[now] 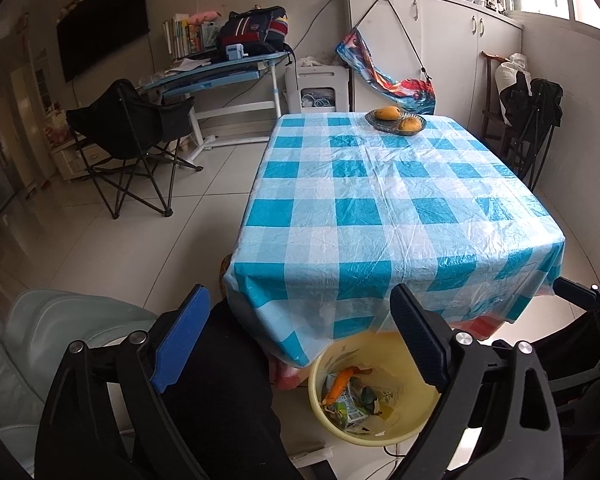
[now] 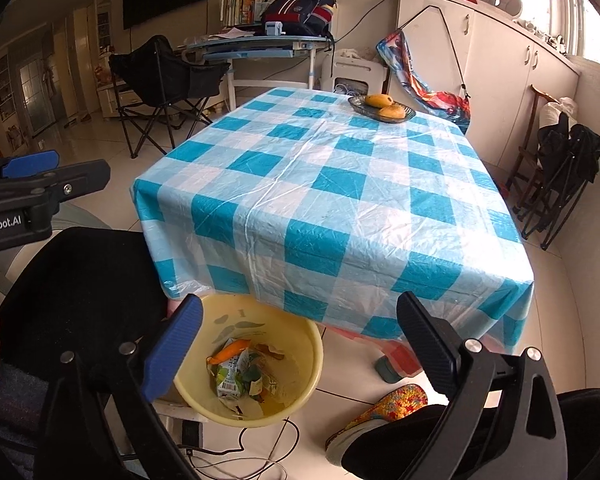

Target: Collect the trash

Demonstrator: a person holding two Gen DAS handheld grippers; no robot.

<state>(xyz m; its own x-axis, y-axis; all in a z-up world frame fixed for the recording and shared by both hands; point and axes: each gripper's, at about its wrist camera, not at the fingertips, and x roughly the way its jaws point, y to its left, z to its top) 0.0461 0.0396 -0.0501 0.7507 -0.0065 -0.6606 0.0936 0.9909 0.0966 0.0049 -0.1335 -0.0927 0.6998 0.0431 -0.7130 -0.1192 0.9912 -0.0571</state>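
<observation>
Both the left gripper point(image 1: 300, 336) and the right gripper point(image 2: 300, 344) are being held spread and empty above the yellow bin point(image 2: 314, 364), where the trash point(image 2: 240, 372) is lying, below and ahead of the right gripper, the nearer one.

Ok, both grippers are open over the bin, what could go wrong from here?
The yellow bin sits half under the tablecloth overhang, so a lifting gripper could snag the plastic and drag the fruit dish. Cables trail on the floor beside the bin; a foot could catch them.
</observation>
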